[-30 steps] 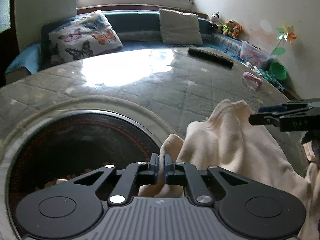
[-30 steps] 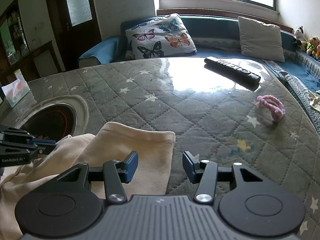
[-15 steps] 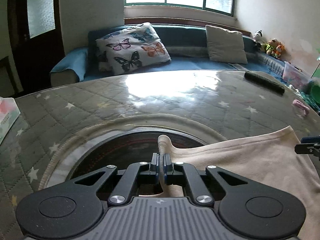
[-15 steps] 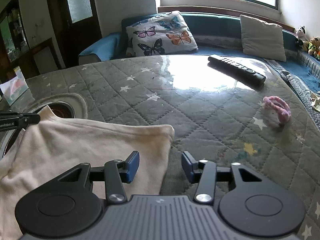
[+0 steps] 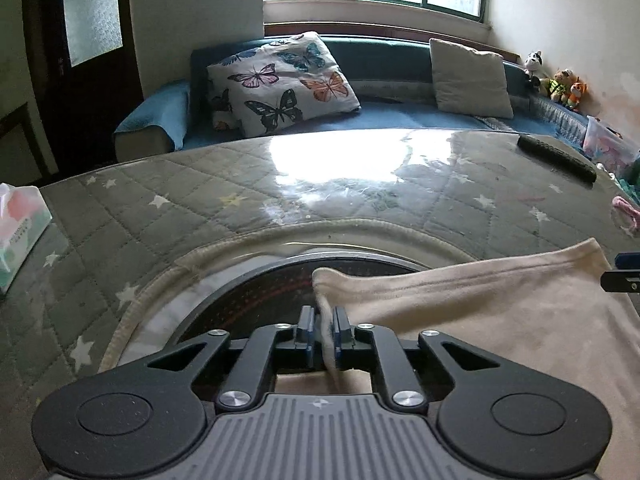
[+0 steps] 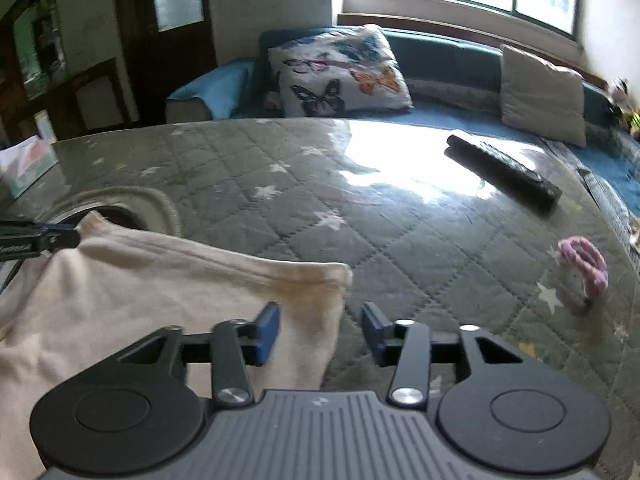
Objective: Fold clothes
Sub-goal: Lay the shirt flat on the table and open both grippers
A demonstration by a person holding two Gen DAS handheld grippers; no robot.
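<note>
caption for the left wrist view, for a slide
Left gripper opening around a cream garment corner on the quilted table.

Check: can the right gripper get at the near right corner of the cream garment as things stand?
Probably yes. The right gripper has its fingers apart and opening, nothing pinched, and the cream garment corner lies flat just ahead between them. Nothing blocks the way; the remote and pink hair tie sit well off to the side.

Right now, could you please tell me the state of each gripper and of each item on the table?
Left gripper: jaws opening, cream cloth's corner between them.
Right gripper: jaws opening, nothing gripped.
Cream cloth garment: spread flat.
Black remote control: lying flat.
Pink hair tie: lying loose.
</note>
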